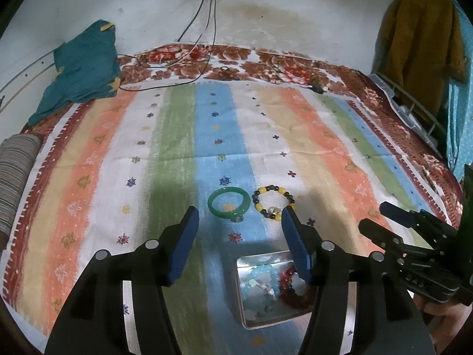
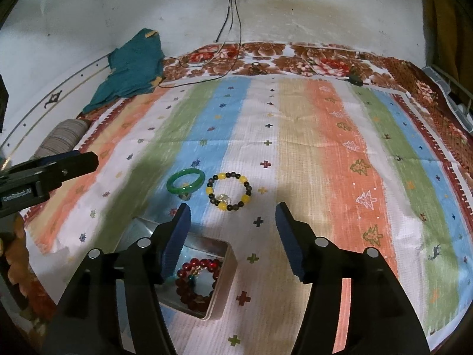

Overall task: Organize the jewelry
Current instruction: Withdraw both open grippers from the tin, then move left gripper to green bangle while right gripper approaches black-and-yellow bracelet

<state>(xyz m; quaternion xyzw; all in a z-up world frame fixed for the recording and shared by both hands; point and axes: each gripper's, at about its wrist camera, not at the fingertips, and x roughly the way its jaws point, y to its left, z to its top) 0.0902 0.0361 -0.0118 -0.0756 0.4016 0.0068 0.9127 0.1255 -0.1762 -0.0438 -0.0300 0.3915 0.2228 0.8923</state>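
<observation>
hidden bits: the metal tin (image 1: 267, 288) is partly covered in both views. In the left wrist view a blue pad blocks its 2 o'clock corner; in the right wrist view a finger hides its 9 o'clock side, so no full count of what's inside.
hard to make out: there's a small greyish thing touching the green bangle (image 1: 227, 201) at its 5 o'clock edge, too blurry to name. The right gripper body is cut off at the 3 o'clock edge of the left wrist view.
left gripper (image 1: 239, 227): fingers spread wide, nothing between them, hovering over the striped cloth (image 1: 165, 153) just above the tin.
right gripper (image 2: 232, 222): also spread wide, pinching nothing.
green bangle: glossy, smooth ring, lying flat on the blue stripe at about 12 o'clock from the tin.
beaded bracelet (image 2: 228, 190): yellow and dark beads with one clear, sparkly charm, flat on the cloth just beside the bangle at its 3 o'clock, not touching.
in the tin: pale blue beads (image 1: 260, 281) and dark red beads (image 2: 196, 281), heaped together.
</observation>
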